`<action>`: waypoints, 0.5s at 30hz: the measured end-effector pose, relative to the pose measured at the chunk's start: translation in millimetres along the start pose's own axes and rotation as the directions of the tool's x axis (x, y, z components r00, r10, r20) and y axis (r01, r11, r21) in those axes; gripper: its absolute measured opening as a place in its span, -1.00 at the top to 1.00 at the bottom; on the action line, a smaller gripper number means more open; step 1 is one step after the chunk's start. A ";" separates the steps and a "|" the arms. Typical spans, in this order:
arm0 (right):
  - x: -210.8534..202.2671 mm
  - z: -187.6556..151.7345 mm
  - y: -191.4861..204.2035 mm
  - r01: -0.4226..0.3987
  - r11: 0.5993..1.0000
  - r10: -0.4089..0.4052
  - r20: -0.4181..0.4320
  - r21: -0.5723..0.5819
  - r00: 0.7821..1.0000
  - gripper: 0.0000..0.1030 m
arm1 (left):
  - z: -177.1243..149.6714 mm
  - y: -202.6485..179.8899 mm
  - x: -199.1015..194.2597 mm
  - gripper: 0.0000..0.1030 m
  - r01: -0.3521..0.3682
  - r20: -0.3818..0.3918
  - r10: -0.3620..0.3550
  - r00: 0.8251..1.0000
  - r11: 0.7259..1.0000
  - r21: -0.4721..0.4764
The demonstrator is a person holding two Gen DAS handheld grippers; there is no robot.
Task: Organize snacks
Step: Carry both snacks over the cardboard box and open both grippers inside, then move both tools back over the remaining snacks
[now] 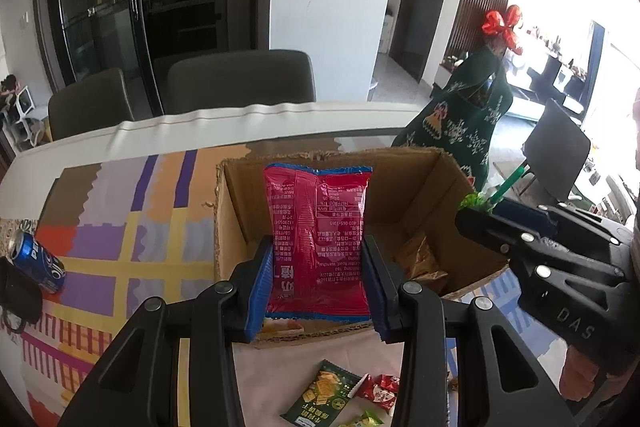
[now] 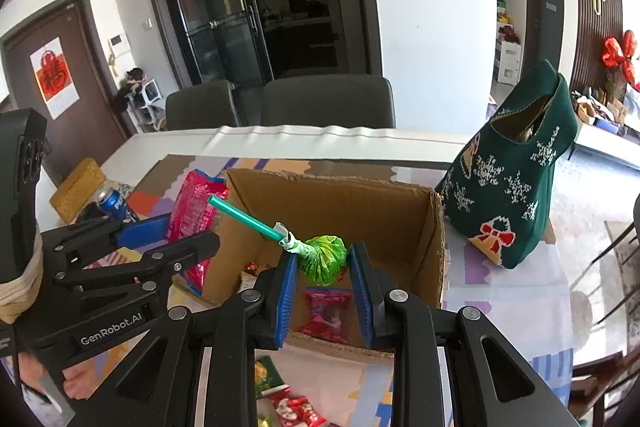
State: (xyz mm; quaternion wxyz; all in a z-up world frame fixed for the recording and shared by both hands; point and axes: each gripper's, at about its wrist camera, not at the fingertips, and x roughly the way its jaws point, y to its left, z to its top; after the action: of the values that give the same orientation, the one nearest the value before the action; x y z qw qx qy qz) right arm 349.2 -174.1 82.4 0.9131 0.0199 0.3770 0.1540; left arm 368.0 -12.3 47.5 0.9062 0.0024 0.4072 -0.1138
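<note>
Two tongs work over an open cardboard box point(image 1: 404, 203) standing on the patterned worktop point(image 1: 132, 227). Left tongs point(image 1: 318, 283) are clamped on a pink snack packet point(image 1: 318, 227), the blue pads pressing its two long edges, so the packet stands upright above the box's left half. Right tongs point(image 2: 325, 291) are clamped on a green-wrapped lollipop point(image 2: 324, 257), gripped at the wrapped head; its green stick point(image 2: 244, 217) points up and to the far left, over the box mouth.

Step in hand, as judged: lowering both snacks into the box. To do it well, each snack should be carried clear of the near cardboard wall and brought low inside before the pads part, so that nothing tips over the rim. The packet is tall and light and may lean on the left wall; the lollipop's stick may catch on that packet, as the two tongs work close together.

Inside the box a red sweet point(image 2: 326, 315) lies on the floor near the front wall, directly below the right tongs. More small packets point(image 1: 320, 393) wait on the worktop just in front of the box. A blue can point(image 1: 38, 261) lies at the far left, and a green knitted stocking point(image 2: 516, 195) stands to the right of the box.
</note>
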 end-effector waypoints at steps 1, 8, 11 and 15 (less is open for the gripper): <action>1.5 0.0 -1.0 0.005 1.000 -0.005 -0.005 0.004 1.000 0.46 | -1.1 -0.4 1.4 0.18 -0.012 -0.006 0.012 1.000 1.000 0.001; -4.6 -4.7 -6.6 0.028 0.999 -0.028 0.009 0.027 1.000 0.03 | -5.9 -12.3 -21.7 -0.19 -0.085 0.061 0.081 0.995 0.995 0.058; -12.5 -7.8 -7.2 0.025 0.999 -0.025 0.020 0.030 0.999 0.03 | -9.6 -18.8 -34.3 -0.25 -0.096 0.089 0.089 0.992 0.992 0.080; -26.6 -13.2 -6.5 0.033 0.999 -0.034 0.043 0.018 0.999 0.03 | -15.1 -26.6 -51.1 -0.31 -0.095 0.119 0.083 0.989 0.991 0.096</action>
State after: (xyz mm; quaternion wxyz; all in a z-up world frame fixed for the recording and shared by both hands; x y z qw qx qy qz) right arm 324.0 -189.3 90.1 0.9233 0.0246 0.3589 0.1350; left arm 318.5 -26.3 77.5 0.9310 0.0603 0.3476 -0.0936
